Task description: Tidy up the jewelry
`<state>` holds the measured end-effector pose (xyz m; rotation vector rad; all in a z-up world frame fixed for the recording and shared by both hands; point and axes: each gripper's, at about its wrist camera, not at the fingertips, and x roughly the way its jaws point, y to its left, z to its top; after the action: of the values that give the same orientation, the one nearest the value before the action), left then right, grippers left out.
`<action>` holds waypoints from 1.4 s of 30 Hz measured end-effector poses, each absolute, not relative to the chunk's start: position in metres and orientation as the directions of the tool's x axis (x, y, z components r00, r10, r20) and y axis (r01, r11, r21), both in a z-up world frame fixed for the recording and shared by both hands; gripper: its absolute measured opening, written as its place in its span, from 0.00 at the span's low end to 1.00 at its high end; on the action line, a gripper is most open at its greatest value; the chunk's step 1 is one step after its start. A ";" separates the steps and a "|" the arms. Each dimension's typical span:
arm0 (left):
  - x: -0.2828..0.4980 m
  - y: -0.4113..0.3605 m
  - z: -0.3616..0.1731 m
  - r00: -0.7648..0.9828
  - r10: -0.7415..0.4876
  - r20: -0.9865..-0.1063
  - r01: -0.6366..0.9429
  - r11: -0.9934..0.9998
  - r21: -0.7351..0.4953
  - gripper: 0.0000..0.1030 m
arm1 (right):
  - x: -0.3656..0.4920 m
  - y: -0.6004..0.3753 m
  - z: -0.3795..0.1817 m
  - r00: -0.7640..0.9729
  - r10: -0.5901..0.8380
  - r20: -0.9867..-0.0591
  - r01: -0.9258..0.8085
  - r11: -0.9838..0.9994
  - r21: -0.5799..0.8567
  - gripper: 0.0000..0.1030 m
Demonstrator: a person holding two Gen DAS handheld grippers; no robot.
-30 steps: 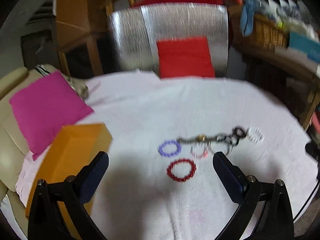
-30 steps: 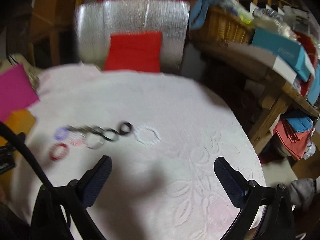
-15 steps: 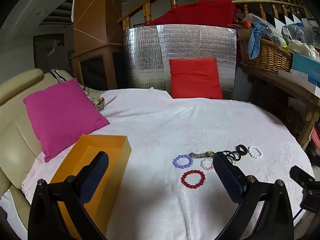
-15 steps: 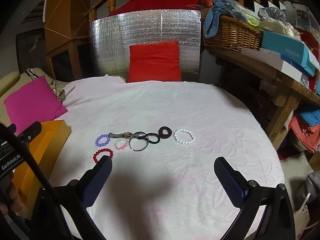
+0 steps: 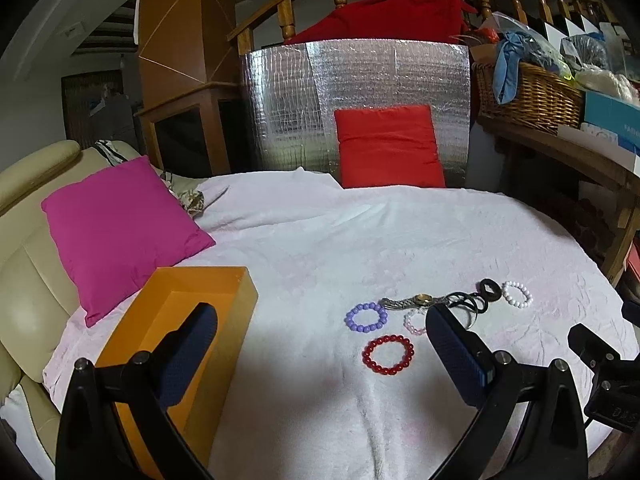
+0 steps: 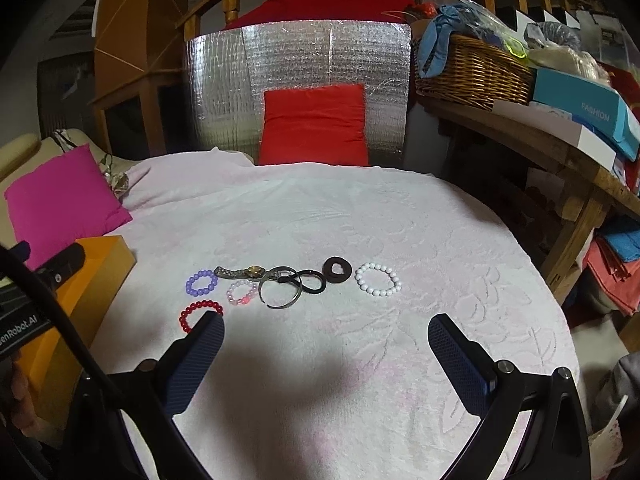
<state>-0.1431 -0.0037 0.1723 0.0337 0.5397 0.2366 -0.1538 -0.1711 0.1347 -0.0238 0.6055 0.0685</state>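
Both hand-held grippers, left [image 5: 320, 344] and right [image 6: 324, 346], are hovering wide apart and holding nothing. Nearest the left one, the red bracelet [image 5: 388, 355] is lying flat just ahead on the bench [image 5: 400, 232]. Beyond it, the remaining jewelry is stretching left-to-right toward the white bracelet [image 6: 377, 279]; the orange box [image 5: 180, 312] is sitting left.

A magenta cushion [image 5: 116, 232] rests on a cream sofa [image 5: 28, 280] at left. A red cushion [image 5: 388, 146] leans against a silver foil panel [image 5: 288, 108]. A wicker basket [image 6: 472, 70] and a teal box [image 6: 588, 108] occupy the wooden shelf [image 6: 532, 136] at right.
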 end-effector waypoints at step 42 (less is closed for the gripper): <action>-0.077 0.026 0.103 0.767 0.103 -0.633 -0.115 0.993 0.023 1.00 | -0.088 -0.219 0.095 0.734 0.155 -0.661 -0.066 0.985 0.158 0.99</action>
<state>-0.0766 0.0258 0.1033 -0.0173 0.6865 0.1184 -0.0884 -0.2191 0.0951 0.1275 0.7370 0.1218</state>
